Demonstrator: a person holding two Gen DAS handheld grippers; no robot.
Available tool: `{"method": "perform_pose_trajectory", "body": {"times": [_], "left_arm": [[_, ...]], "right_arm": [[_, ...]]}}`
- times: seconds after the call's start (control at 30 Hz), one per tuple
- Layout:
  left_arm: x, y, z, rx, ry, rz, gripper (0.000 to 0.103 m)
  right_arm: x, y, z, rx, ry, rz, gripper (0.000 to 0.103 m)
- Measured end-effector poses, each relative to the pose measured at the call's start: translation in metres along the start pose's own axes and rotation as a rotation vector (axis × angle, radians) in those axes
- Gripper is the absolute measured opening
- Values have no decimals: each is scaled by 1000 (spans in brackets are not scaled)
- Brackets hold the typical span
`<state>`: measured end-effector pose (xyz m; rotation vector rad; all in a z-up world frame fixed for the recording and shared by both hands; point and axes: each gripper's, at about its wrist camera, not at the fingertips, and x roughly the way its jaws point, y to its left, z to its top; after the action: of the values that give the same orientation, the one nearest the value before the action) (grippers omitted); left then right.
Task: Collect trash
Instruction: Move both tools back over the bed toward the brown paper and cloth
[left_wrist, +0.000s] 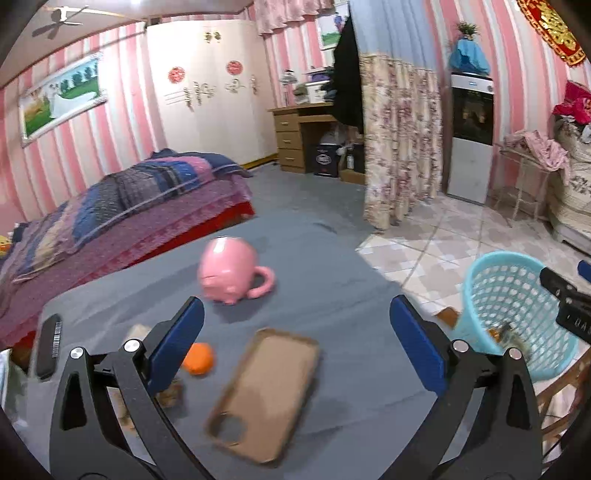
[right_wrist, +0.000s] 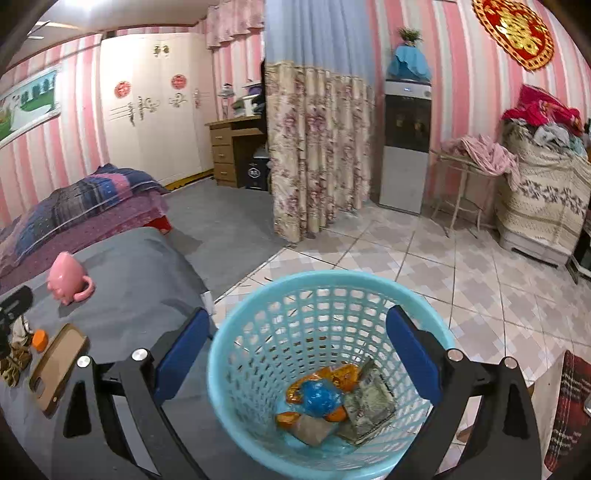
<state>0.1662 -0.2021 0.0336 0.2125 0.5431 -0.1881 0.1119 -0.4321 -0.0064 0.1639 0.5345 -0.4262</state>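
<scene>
My left gripper (left_wrist: 297, 300) is open over a grey-covered table (left_wrist: 332, 266), with nothing between its blue pads. Below it lie a brown phone case (left_wrist: 266, 395), an orange scrap (left_wrist: 199, 358) and crumpled brown bits (left_wrist: 171, 393) by the left finger. A turquoise mesh basket (right_wrist: 258, 332) stands on the floor beside the table. My right gripper (right_wrist: 298, 310) hangs open above it, empty. In the basket lie an orange wrapper (right_wrist: 332, 376), a blue crumpled ball (right_wrist: 319, 397) and printed paper (right_wrist: 369, 406). In the left wrist view the basket (left_wrist: 513, 306) is at the right.
A pink mug (left_wrist: 229, 271) lies upside down further back on the table, and a black bar-shaped object (left_wrist: 50, 345) lies at its left edge. A bed (left_wrist: 129, 206) stands behind, a flowered curtain (left_wrist: 400, 140) and a water dispenser (right_wrist: 404, 147) further off. Tiled floor (right_wrist: 461, 277) surrounds the basket.
</scene>
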Motion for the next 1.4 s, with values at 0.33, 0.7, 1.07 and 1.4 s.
{"method": "perform_pose_trajectory", "body": {"times": [0.33,0.7,1.07,1.4], "left_arm": [[-21,81,-29,-77,40,77,97],[-24,155,-65,-175,83,137,97],[-24,201,-93,-209,112,185,97],[-16,219,-120,-221,163,197,97]], "right_arm": [[-10,40,-9,-43,-2,42,94],[-18,103,-25,-179,6,83,94],[-23,150,-35,-242,5,117,94],[-21,172,-43,-284,20,153,94]]}}
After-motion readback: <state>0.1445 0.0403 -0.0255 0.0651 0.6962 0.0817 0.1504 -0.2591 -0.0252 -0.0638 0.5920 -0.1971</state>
